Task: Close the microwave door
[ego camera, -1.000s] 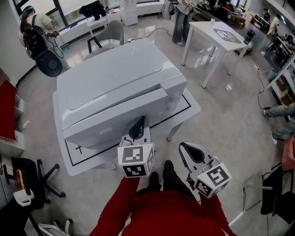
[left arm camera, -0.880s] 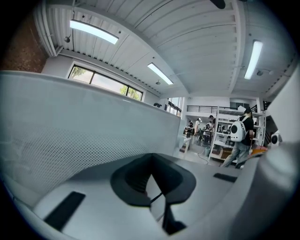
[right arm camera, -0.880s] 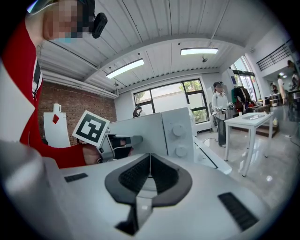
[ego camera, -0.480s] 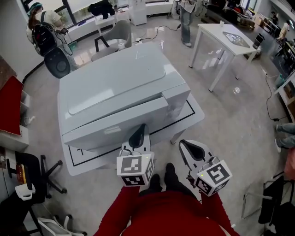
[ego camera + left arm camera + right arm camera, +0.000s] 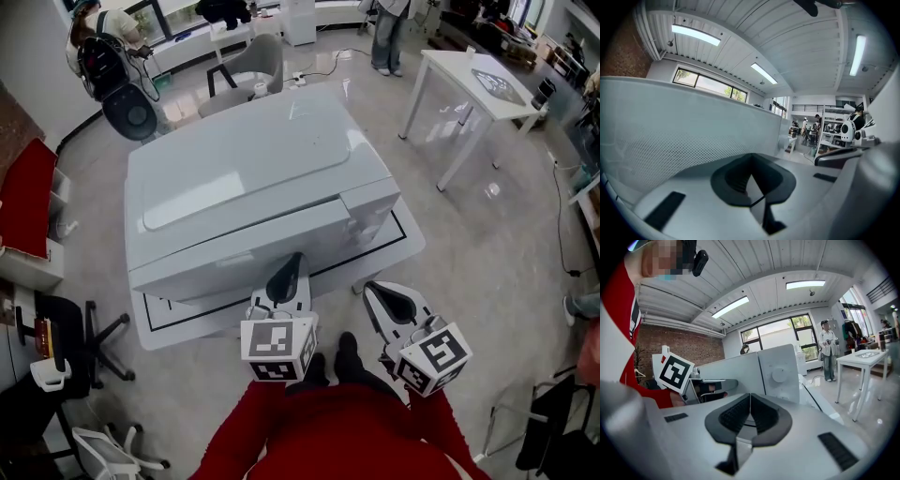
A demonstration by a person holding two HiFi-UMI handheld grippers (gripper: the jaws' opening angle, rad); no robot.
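Observation:
A big white microwave stands on a low white table, its front toward me. Its door lies almost flat against the body, beside the control panel. My left gripper is shut and empty, its tip right at the door's lower middle. In the left gripper view the perforated door fills the left side just beyond the left gripper. My right gripper, also shut and empty, hangs off the table's front right corner. In the right gripper view it points at the knob.
A white desk stands at the back right and a grey chair behind the microwave. An office chair and red cabinets are at the left. People stand at the far back left and far back.
The head view has shifted a little, so the microwave sits slightly lower and more to the right in the picture. Both grippers stay shut; the door's position looks the same.

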